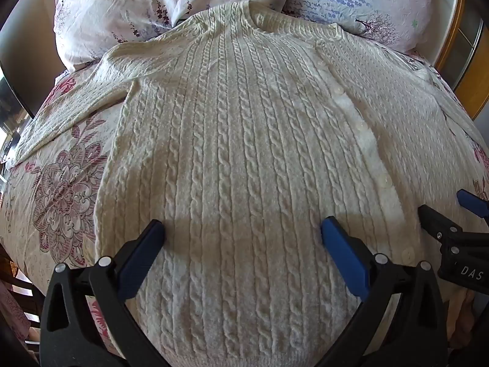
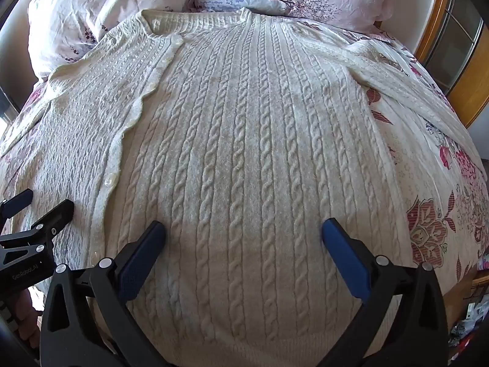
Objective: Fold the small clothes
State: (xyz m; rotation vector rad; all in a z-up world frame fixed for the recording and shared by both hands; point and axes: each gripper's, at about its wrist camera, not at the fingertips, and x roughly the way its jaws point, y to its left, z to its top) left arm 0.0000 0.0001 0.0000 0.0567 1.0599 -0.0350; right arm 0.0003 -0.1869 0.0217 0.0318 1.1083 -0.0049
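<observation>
Cardigan [image 1: 244, 153], cream cable-knit and buttoned, lies flat on our floral bedspread [image 1: 61, 189], collar toward the pillows [image 1: 137, 9]. We hold the left hand-held gripper [image 1: 243, 229] spread wide over its hem, gripping nothing; beside it, the right hand-held gripper [image 2: 244, 229] likewise gapes empty.

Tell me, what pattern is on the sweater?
Cream cable-knit braids run down the sweater; right wrist view shows it best.

The cream cable-knit cardigan [image 1: 244, 153] covers most of the floral bedspread [image 1: 61, 189]. Its hem runs off the bottom edge in both views. Its left sleeve [image 1: 70, 113] ends out of frame. Clutter [image 2: 467, 327] beside the bed is too small to identify.
</observation>
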